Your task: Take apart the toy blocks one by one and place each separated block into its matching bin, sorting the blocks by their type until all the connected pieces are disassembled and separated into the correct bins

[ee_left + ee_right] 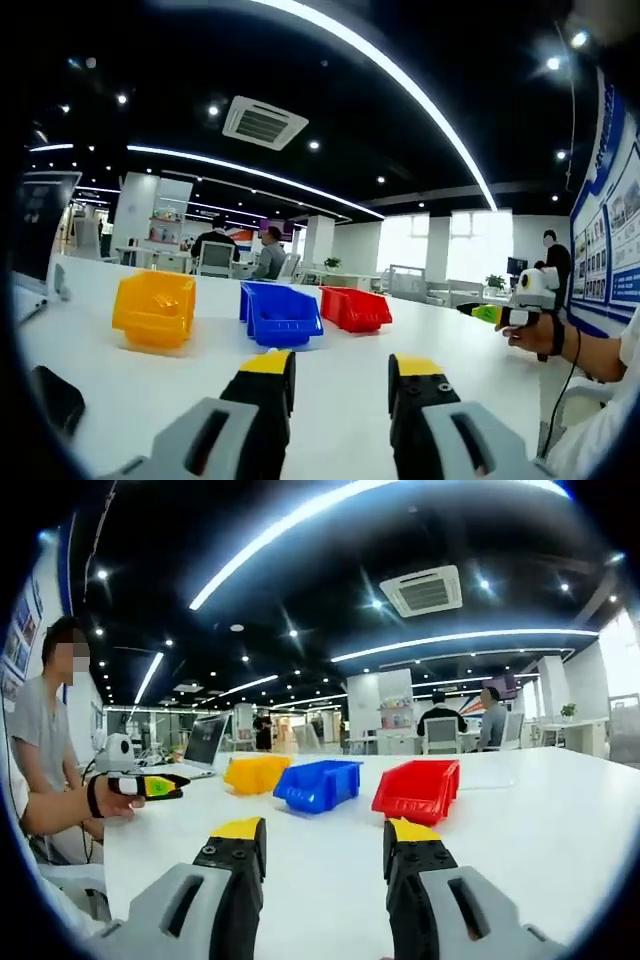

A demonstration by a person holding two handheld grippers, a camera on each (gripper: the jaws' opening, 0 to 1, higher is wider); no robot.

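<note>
We saw the white table (pixel 340 390) carrying three bins in a row toward its far edge: yellow bin (pixel 154 309), blue bin (pixel 279 314), red bin (pixel 354 308). Ahead of them, over bare tabletop, the left gripper (pixel 342 375) and right gripper (pixel 325 845) each stood wide, holding nothing. We could not locate the toy blocks; we judged neither gripper nearer.

- The white table (pixel 340 390) is viewed low from opposite ends.
- The yellow (pixel 154 308), blue (pixel 280 314) and red plastic bins (pixel 354 308) are shared at mid-distance.
</note>
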